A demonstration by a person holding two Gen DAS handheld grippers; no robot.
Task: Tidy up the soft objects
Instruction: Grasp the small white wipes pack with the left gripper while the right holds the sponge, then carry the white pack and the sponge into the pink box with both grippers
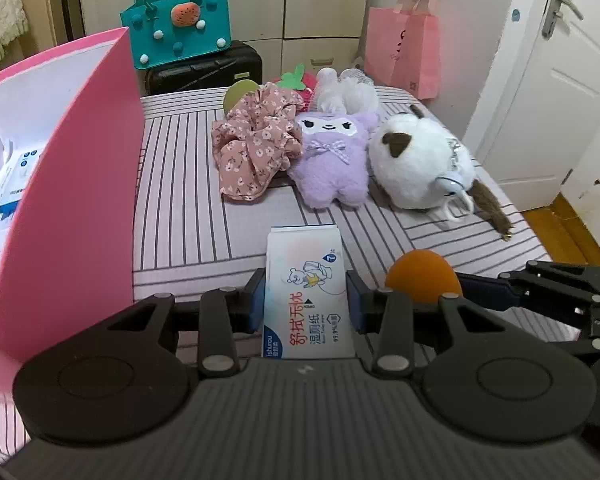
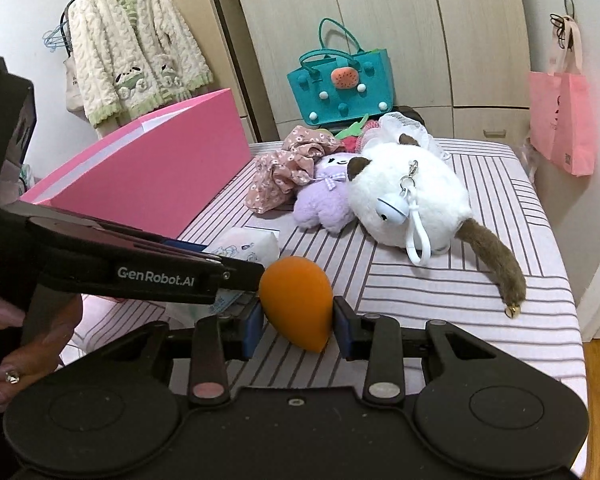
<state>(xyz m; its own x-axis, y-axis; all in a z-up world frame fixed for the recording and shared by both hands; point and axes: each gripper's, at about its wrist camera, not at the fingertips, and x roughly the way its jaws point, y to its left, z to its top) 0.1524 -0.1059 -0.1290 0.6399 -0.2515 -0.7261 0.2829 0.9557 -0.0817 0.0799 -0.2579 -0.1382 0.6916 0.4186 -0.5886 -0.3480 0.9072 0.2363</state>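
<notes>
- Left hand-held gripper (image 1: 306,304), marked "GenRobot.AI", clamps a tissue pack (image 1: 308,300) labelled "湿厕纸".
- Right hand-held gripper (image 2: 298,322), beside that pack, pinches an orange sponge (image 2: 296,304).

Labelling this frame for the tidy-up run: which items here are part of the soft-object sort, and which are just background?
Job items:
- wet wipes pack, in left gripper
- orange sponge, in right gripper
- floral scrunchie
- purple plush
- white cat plush
- pink box

Background:
- teal bag
- pink paper bag
- black suitcase
- hanging cardigan
</notes>
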